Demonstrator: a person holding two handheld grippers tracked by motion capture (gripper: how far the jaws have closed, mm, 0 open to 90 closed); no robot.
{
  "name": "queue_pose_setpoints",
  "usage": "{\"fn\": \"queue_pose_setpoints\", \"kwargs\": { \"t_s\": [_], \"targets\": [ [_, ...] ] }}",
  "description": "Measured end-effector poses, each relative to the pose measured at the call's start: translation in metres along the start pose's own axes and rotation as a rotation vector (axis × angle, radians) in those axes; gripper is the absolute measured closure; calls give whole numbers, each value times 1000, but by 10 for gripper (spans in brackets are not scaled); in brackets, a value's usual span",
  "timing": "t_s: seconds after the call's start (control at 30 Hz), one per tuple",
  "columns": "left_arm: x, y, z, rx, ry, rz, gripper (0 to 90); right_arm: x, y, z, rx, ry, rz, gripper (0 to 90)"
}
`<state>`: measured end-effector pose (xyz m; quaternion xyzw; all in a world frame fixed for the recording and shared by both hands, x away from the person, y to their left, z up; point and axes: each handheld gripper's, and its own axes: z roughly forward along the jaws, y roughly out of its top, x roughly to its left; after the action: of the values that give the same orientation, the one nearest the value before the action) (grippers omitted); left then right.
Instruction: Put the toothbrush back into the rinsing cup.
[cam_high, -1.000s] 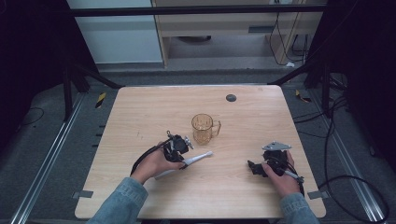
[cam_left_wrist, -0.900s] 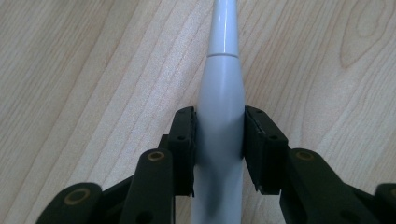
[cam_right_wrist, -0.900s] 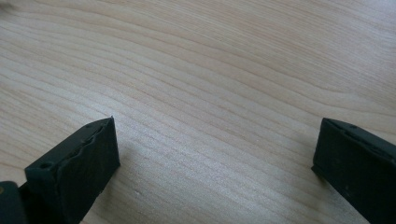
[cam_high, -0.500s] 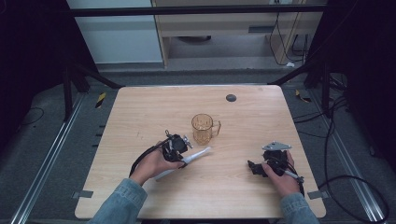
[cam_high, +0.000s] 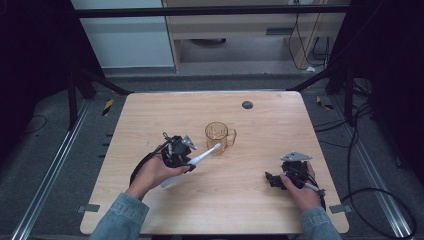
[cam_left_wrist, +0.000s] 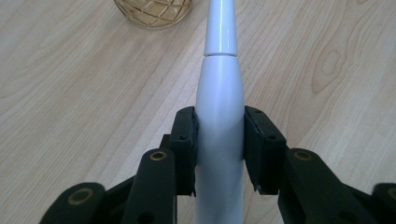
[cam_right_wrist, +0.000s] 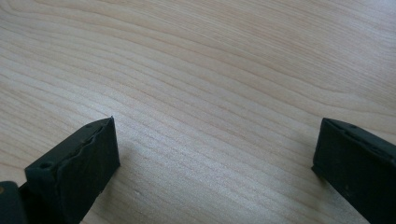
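A white electric toothbrush (cam_high: 196, 161) is clamped by its handle (cam_left_wrist: 219, 107) in my left gripper (cam_high: 184, 161), whose two black pads press on both sides of it. The brush is lifted off the table and its head points up and right toward the amber glass mug (cam_high: 218, 136), whose patterned base (cam_left_wrist: 152, 10) lies just ahead to the left of the brush neck. Over at the right, my right gripper (cam_high: 272, 181) rests low on the table with its jaws wide apart and only bare wood (cam_right_wrist: 210, 116) between them.
The wooden table (cam_high: 150, 115) carries a small dark round disc (cam_high: 247, 105) near its far edge. Black cables (cam_high: 140, 167) trail from both grippers. Metal frame rails and dark floor surround the table.
My left gripper has lifted the toothbrush off the table and tilted its head up toward the mug. The right gripper has stayed where it was.
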<state>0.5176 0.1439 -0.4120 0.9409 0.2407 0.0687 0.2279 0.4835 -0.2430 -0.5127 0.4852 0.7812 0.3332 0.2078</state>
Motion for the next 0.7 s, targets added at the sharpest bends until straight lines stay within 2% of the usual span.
{"fn": "queue_pose_setpoints", "kwargs": {
  "t_s": [0.27,0.7],
  "targets": [
    [0,5,-17,-52,14,-4,665,0,0,0,0,0,0,4],
    [14,26,-19,-77,30,-21,665,0,0,0,0,0,0,4]
  ]
}}
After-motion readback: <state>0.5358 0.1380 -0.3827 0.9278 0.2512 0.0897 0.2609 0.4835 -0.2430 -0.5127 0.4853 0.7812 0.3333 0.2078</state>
